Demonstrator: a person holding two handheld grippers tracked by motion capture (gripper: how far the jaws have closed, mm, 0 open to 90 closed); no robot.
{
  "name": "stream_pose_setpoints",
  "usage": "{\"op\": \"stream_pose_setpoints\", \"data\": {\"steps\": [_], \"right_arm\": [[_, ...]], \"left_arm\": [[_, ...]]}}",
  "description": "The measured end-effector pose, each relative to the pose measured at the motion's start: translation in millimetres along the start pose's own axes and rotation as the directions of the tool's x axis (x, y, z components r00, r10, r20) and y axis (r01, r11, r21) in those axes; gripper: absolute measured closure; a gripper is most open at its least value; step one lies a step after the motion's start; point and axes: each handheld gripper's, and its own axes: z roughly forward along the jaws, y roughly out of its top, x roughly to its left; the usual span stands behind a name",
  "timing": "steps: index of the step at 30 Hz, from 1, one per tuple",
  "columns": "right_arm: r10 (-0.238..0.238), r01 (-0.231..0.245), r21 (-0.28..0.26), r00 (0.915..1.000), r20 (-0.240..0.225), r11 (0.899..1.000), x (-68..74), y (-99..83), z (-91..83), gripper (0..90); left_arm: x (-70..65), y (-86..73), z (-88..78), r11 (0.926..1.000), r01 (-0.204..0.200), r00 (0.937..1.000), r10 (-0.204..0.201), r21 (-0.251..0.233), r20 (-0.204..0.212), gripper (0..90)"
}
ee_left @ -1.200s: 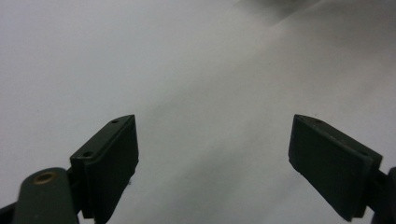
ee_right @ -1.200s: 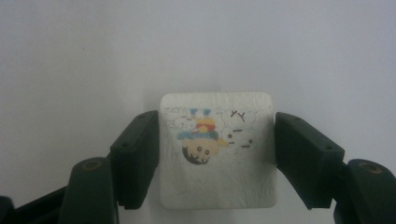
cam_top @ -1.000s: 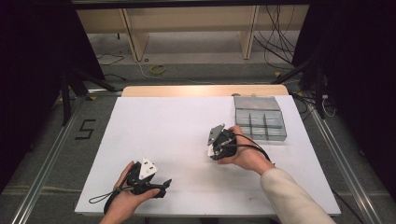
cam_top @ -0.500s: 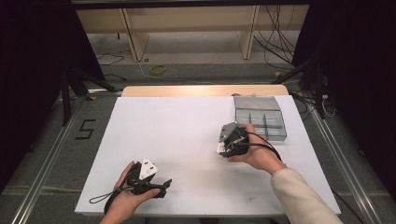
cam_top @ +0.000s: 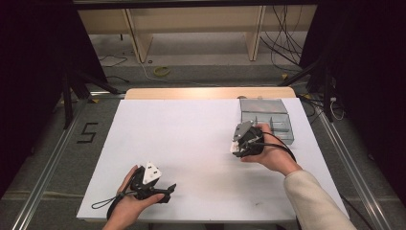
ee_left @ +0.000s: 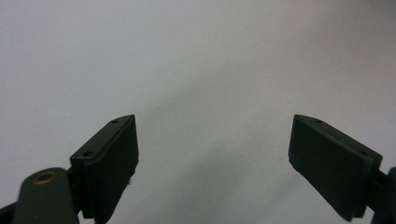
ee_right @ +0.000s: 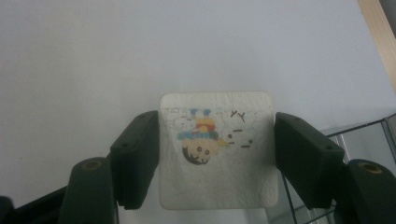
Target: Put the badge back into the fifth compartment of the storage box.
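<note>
Gripping a white square card (ee_right: 215, 149) printed with a cartoon figure and "YY", the right gripper (cam_top: 244, 139) sits right of centre beside the clear divided tray (cam_top: 282, 106); the left gripper (ee_left: 212, 154), lower left, gapes wide, holding nothing.

White square card (ee_right: 217, 149) with upside-down colourful cartoon print, held flat between right gripper's jaws, above white tabletop (ee_right: 140, 56)

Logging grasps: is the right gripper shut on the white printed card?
Shut: right gripper jaws press both edges of the white square cartoon-printed card.
</note>
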Motion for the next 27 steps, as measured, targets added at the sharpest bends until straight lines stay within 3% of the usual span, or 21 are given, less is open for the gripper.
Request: {"op": "stream_pose_setpoints", "data": {"steps": [27], "right_arm": [[-0.009, 0.007, 0.037, 0.9985, 0.054, 0.999, -19.2, -17.9, -9.7, 34.0]], "left_arm": [[0.0, 0.3, 0.1, 1.0, 0.0, 1.0, 0.0, -0.002, 0.0, 15.4]]}}
